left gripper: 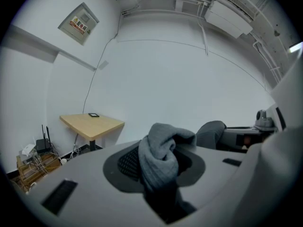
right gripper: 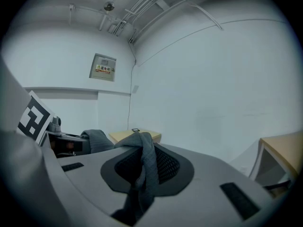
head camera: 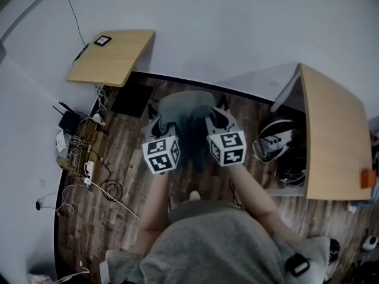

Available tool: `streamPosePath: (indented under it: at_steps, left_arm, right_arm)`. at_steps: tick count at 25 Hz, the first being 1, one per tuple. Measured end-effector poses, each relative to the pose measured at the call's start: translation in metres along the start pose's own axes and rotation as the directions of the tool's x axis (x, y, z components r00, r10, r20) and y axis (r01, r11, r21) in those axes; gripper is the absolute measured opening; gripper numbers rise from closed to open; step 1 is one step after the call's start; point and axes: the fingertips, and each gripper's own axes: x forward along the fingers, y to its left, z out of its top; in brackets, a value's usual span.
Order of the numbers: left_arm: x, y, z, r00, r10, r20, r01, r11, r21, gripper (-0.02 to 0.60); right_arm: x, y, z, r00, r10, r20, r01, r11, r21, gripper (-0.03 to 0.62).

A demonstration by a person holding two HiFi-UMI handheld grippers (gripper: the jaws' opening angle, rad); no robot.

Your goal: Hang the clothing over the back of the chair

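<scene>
A grey knitted garment (head camera: 186, 116) hangs stretched between my two grippers above the wooden floor. In the head view my left gripper (head camera: 155, 126) and my right gripper (head camera: 219, 119) each pinch one end of it, with their marker cubes toward me. The left gripper view has a bunched fold of the garment (left gripper: 161, 162) clamped in my left gripper (left gripper: 161, 148). A narrower strip of the garment (right gripper: 144, 167) is clamped in my right gripper (right gripper: 142, 150) in the right gripper view. No chair back is clearly in view.
A small wooden table (head camera: 112, 55) with a dark device (head camera: 102, 40) stands at the back left wall. A router and cables (head camera: 74, 144) lie along the left wall. A wooden desk (head camera: 331, 141) is at the right, with a black and white object (head camera: 275, 142) beneath it.
</scene>
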Motion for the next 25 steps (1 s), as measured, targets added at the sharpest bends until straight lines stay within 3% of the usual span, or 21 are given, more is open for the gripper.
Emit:
streamPosePath:
  at_steps: [15, 25]
  left_arm:
    - [0.066, 0.023, -0.085, 0.983, -0.034, -0.18, 0.032, 0.999, -0.015, 0.114]
    - [0.094, 0.029, -0.121, 0.961, -0.011, -0.278, 0.007, 1.0, -0.014, 0.115]
  right_arm:
    - [0.059, -0.024, -0.097, 0.977, -0.062, -0.204, 0.06, 0.998, -0.016, 0.046]
    - [0.084, -0.034, -0.133, 0.958, -0.019, -0.288, 0.02, 1.0, -0.001, 0.046]
